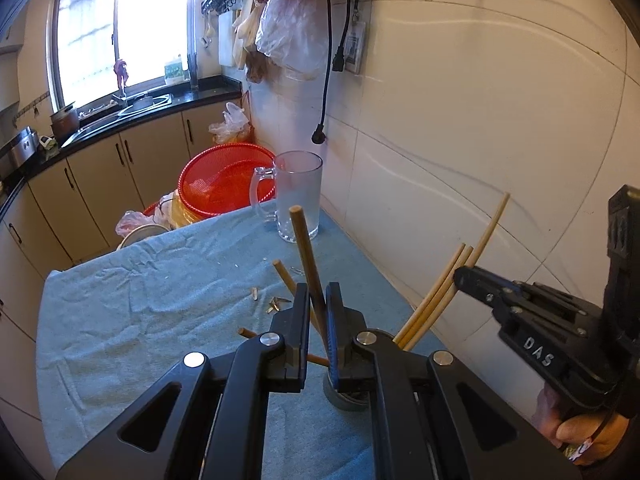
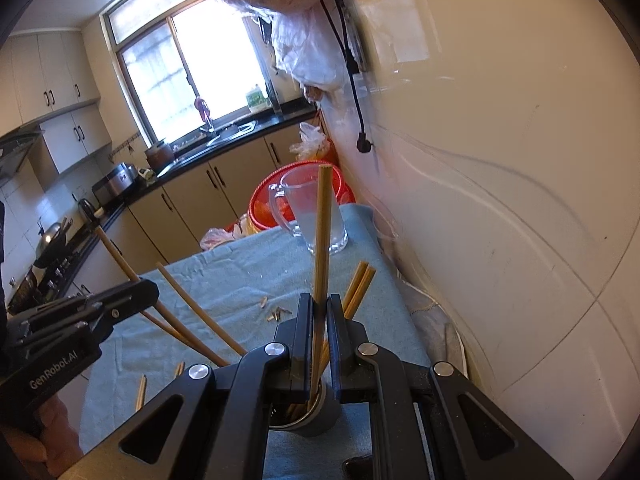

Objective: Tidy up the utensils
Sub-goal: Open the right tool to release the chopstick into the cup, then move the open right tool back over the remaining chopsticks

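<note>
My left gripper (image 1: 318, 292) is shut on a wooden chopstick (image 1: 305, 248) that stands nearly upright above a small grey metal holder (image 1: 347, 398). Several pale chopsticks (image 1: 436, 292) lean out of that holder to the right. My right gripper (image 2: 319, 304) is shut on another chopstick (image 2: 322, 224), its lower end inside the holder (image 2: 316, 416). Each gripper shows in the other's view: the right one (image 1: 464, 276) at right, the left one (image 2: 148, 288) at left. Loose chopsticks (image 2: 141, 392) lie on the teal cloth (image 1: 160, 288).
A glass mug (image 1: 298, 196) stands at the cloth's far edge by the white wall (image 1: 480, 140). A red basket (image 1: 224, 180) sits beyond it. Small scraps (image 1: 276, 304) lie on the cloth. Kitchen counter and sink (image 1: 132, 108) run along the back.
</note>
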The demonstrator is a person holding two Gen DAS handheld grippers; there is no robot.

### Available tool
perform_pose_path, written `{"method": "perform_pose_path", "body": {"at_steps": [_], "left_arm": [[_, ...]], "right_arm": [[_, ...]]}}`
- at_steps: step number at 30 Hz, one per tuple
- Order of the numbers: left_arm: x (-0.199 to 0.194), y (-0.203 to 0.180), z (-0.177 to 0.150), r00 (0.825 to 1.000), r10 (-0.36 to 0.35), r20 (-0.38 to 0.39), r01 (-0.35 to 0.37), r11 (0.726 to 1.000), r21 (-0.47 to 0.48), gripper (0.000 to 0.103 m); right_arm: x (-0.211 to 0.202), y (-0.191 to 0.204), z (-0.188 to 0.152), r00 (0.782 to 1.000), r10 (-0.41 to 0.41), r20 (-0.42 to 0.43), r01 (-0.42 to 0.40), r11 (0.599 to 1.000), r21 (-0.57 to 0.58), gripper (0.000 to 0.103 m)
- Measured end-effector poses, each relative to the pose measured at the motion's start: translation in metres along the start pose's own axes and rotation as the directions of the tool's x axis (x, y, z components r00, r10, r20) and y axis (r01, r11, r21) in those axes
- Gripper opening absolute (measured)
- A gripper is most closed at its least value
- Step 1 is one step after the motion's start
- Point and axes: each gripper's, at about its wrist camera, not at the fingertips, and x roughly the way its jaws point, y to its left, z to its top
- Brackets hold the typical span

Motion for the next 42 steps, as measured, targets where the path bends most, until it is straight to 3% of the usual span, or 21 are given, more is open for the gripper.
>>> {"method": "perform_pose_path", "body": {"at_steps": [12,14,16,18,20,23,24,25,26,29,34,39,42], "left_arm": [[0.006,0.001,-0.002,1.0,-0.01,-0.015,0.01,1.0,0.004,0.008],[0.004,0.002,-0.002,1.0,-0.016,-0.01,0.016,1.0,-0.002,0.013],[0.0,0.002,-0.001,1.0,-0.019,0.003,0.019,1.0,-0.007,0.026],[-0.005,0.003,0.0,1.0,-0.019,0.014,0.019,1.0,-0.013,0.035],[-0.011,0.004,0.001,0.999,-0.02,0.025,0.02,1.0,-0.023,0.038],[-0.024,0.008,0.003,0.999,-0.01,0.035,0.012,0.999,-0.044,0.044],[-0.032,0.01,0.003,0.999,-0.002,0.044,0.005,0.998,-0.056,0.053],[-0.039,0.012,0.003,0.998,0.009,0.057,-0.005,0.998,-0.064,0.061],[-0.05,0.016,0.002,0.996,0.026,0.08,-0.02,0.997,-0.077,0.064],[-0.077,0.027,-0.005,0.99,0.06,0.13,-0.046,0.993,-0.108,0.076],[-0.112,0.05,-0.03,0.967,0.197,0.159,-0.173,0.973,-0.15,0.084],[-0.13,0.072,-0.068,0.956,0.275,0.102,-0.248,0.944,-0.218,0.084],[-0.136,0.078,-0.094,0.951,0.303,0.062,-0.28,0.929,-0.244,0.084]], "right_arm": [[0.02,-0.006,-0.004,0.997,0.016,-0.077,-0.014,1.0,0.024,0.008],[0.019,-0.008,-0.003,0.997,0.025,-0.076,-0.023,0.999,0.031,0.008],[0.015,-0.008,-0.002,0.997,0.027,-0.07,-0.024,0.999,0.037,0.01],[0.008,-0.008,-0.001,0.998,0.031,-0.056,-0.029,0.999,0.046,0.015],[0.0,-0.01,0.002,0.999,0.036,-0.037,-0.034,0.998,0.058,0.032],[-0.018,-0.013,0.007,1.0,0.023,0.002,-0.023,0.997,0.073,0.043],[-0.025,-0.014,0.009,1.0,0.014,0.014,-0.015,0.997,0.081,0.048],[-0.033,-0.016,0.01,1.0,-0.004,0.024,0.002,0.996,0.087,0.06],[-0.039,-0.017,0.009,0.999,-0.018,0.033,0.015,0.996,0.089,0.069],[-0.062,-0.016,0.007,0.995,-0.069,0.066,0.064,0.995,0.076,0.083],[-0.087,-0.012,-0.009,0.993,-0.101,0.059,0.096,0.992,0.082,0.088],[-0.091,0.016,-0.038,0.998,-0.055,0.001,0.055,0.998,0.008,0.088],[-0.081,0.039,-0.061,0.997,-0.004,-0.077,-0.001,0.998,-0.065,0.088]]}}
